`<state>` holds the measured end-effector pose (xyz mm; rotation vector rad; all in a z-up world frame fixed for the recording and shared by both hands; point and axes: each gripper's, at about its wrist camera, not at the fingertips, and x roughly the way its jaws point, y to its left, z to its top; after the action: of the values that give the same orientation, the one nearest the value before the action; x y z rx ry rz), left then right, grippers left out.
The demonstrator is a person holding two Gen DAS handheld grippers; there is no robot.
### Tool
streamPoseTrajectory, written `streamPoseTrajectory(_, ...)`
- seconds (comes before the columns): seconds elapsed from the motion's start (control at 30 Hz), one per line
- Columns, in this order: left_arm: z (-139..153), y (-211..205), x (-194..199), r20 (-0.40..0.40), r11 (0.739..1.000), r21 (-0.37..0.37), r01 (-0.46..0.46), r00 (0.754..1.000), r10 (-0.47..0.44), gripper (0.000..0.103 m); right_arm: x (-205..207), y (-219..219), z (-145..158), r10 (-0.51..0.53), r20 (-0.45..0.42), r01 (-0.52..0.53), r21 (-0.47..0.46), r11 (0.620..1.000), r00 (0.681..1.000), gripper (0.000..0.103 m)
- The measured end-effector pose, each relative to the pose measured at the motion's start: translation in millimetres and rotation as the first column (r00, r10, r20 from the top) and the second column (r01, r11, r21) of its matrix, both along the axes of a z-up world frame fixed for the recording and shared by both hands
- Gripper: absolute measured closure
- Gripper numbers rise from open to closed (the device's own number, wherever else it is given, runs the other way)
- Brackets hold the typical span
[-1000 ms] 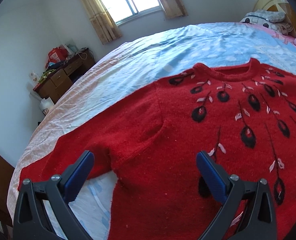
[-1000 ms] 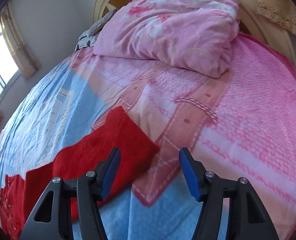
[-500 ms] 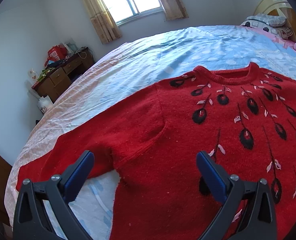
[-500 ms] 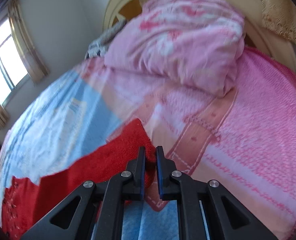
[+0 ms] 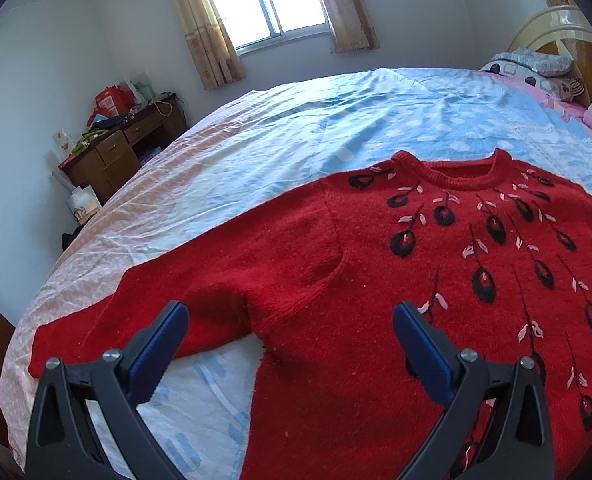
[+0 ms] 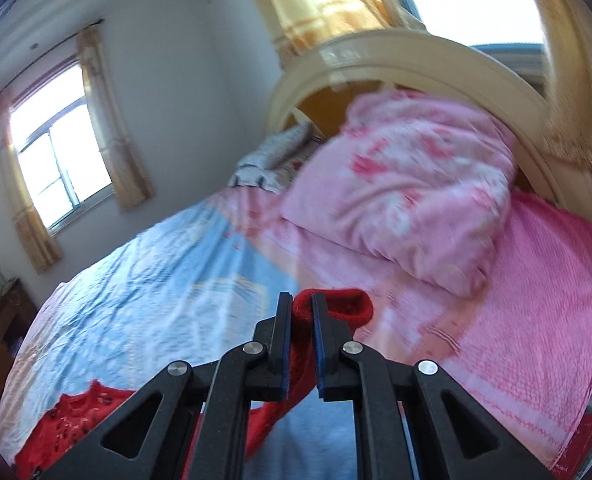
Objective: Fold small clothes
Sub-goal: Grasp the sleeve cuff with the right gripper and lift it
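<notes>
Red sweater (image 5: 396, 280) spread face-up on bed (image 5: 296, 140); only the right wrist view shows its sleeve cuff (image 6: 336, 306) lifted.
Right gripper (image 6: 301, 312) jaws clenched on cuff; left gripper (image 5: 290, 336) jaws wide apart, empty, above sweater's armpit.

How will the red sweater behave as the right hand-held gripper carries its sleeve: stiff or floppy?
Probably floppy: the sleeve sags below the right hand-held gripper, which is pinching its cuff. Likely not slippery: the sweater is a fuzzy knit. The body will probably drag or bunch on the sheet rather than lift flat.
</notes>
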<state>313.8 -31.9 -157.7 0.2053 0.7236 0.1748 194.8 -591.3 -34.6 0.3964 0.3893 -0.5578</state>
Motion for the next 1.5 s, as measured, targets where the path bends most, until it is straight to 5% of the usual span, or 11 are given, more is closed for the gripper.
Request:
streamPoseTrajectory(0.47,2,38,-8,0.011,0.997,-0.074,-0.033,0.999,0.034,0.000,67,130,65,0.229,0.028,-0.218,-0.215,0.952,0.973,0.095)
streamPoseTrajectory(0.87,-3,66,-15,-0.002,0.991,-0.118,-0.066,0.998,0.066,0.000,115,275,74,0.463,-0.023,-0.435,-0.382,0.815,0.886,0.095)
streamPoseTrajectory(1.17,-9,84,-19,-0.014,0.989,-0.122,-0.088,0.996,0.087,0.000,142,386,25,0.625,-0.091,-0.610,-0.366,0.703,0.775,0.095)
streamPoseTrajectory(1.5,-14,103,-23,-0.035,0.987,-0.094,-0.129,0.991,0.127,0.000,169,451,-98,0.717,-0.258,-0.762,-0.196,0.617,0.648,0.094)
